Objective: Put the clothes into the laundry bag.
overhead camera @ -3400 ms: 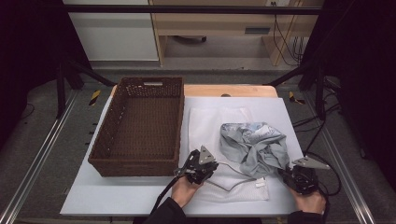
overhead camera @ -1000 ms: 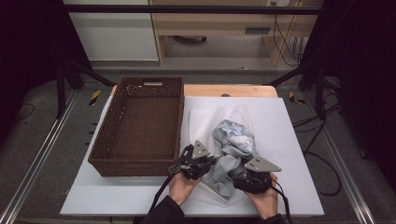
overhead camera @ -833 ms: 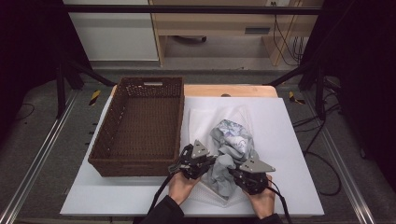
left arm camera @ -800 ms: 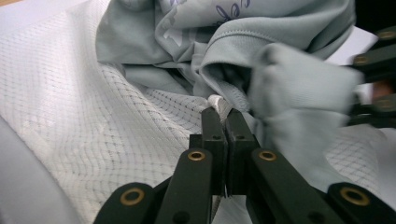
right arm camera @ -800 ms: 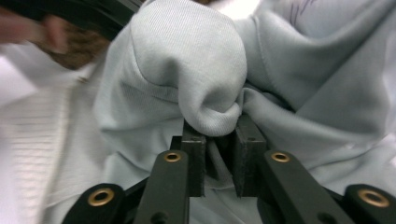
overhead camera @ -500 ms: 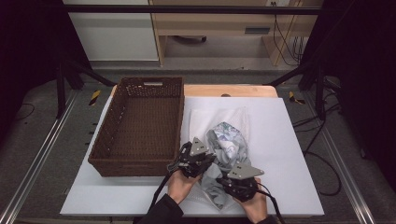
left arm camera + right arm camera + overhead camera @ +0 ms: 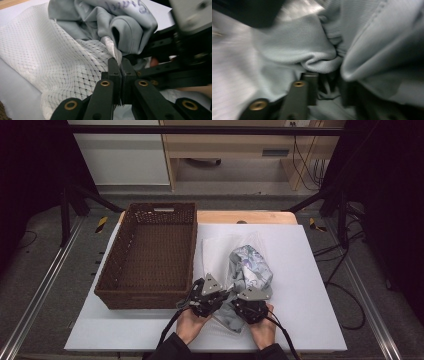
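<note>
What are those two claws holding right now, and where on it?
The left gripper is clamped on the edge of the white mesh bag. The right gripper has folds of the grey garment between its jaws, which have just been opening; a firm hold cannot be told.

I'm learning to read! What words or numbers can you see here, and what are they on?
Dark handwriting-style print on the grey garment: too curled and cut off to read for sure.
Black-and-yellow striped markers on the floor beside the table: stripes, no words.
Wicker basket, white mesh bag: no writing to be seen.
</note>
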{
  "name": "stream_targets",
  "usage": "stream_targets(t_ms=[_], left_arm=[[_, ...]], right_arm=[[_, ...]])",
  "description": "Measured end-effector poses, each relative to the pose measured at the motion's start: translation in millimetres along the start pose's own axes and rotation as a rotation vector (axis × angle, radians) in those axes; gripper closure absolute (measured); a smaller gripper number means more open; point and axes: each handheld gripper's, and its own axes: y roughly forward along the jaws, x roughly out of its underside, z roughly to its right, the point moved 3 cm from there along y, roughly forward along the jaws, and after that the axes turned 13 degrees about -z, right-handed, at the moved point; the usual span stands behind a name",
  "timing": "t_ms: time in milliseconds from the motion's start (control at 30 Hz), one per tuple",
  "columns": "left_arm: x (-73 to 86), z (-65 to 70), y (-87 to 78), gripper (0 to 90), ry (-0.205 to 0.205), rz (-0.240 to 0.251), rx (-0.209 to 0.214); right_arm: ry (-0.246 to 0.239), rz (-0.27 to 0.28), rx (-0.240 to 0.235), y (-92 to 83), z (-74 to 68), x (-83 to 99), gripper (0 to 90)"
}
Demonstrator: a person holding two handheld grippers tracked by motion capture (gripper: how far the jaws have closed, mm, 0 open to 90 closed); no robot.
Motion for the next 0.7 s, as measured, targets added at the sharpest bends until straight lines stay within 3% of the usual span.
stream_targets(t_ms=[33,67,200,267,300,333,367,400,433,467,500,533,600,633,667,700], left_arm=[[0.3,-0.2,-0.5,88.0,-0.002,0.005,-0.002],[1.5,-1.9,-2.5,88.0,-0.008,0.013,-0.001],[6.6,-6.1,-4.6,88.0,-0.009,0.011,-0.009],[8.0,-8.2,-4.7,88.0,-0.02,0.014,-0.004],[8.0,-8.2,-4.7,88.0,-0.02,0.014,-0.004],[8.5,-8.6,-4.1,88.0,-0.022,0.014,0.0],[8.5,-8.6,-4.1,88.0,-0.022,0.014,0.0],[8.4,-8.3,-3.1,88.0,-0.02,0.014,0.0],[8.4,-8.3,-3.1,88.0,-0.02,0.014,0.0],[8.4,-7.7,-2.3,88.0,-0.017,0.012,0.001],[8.4,-7.7,-2.3,88.0,-0.017,0.012,0.001],[8.4,-6.9,-2.1,88.0,-0.016,0.01,0.0],[8.4,-6.8,-2.4,88.0,-0.017,0.01,-0.001],[8.6,-7.1,-2.4,88.0,-0.018,0.008,0.0],[9.0,-7.8,-2.5,88.0,-0.021,0.009,0.0],[9.0,-7.8,-2.5,88.0,-0.021,0.009,0.0]], right_arm=[[-0.009,0.019,-0.049,-10.5,0.8,0.2,62.1],[-0.012,0.035,-0.068,-17.7,1.4,0.5,58.5],[0.003,0.118,-0.091,-52.0,10.2,2.7,51.8],[0.029,0.154,-0.075,-68.4,20.7,0.7,46.5],[0.029,0.154,-0.075,-68.4,20.7,0.7,46.5],[0.056,0.204,-0.02,-82.0,32.6,-2.1,40.7],[0.056,0.204,-0.02,-82.0,32.6,-2.1,40.7],[0.083,0.243,0.022,-88.6,44.3,-3.7,34.0],[0.083,0.243,0.022,-88.6,44.3,-3.7,34.0],[0.11,0.217,0.007,-82.5,53.8,-4.2,28.0],[0.11,0.217,0.007,-82.5,53.8,-4.2,28.0],[0.133,0.172,-0.033,-67.9,58.8,-3.7,28.2],[0.139,0.157,-0.038,-62.3,59.0,-3.8,29.7],[0.126,0.125,-0.06,-52.8,57.1,-4.5,37.7],[0.095,0.087,-0.081,-45.2,52.6,-4.4,57.8],[0.095,0.087,-0.081,-45.2,52.6,-4.4,57.8]])
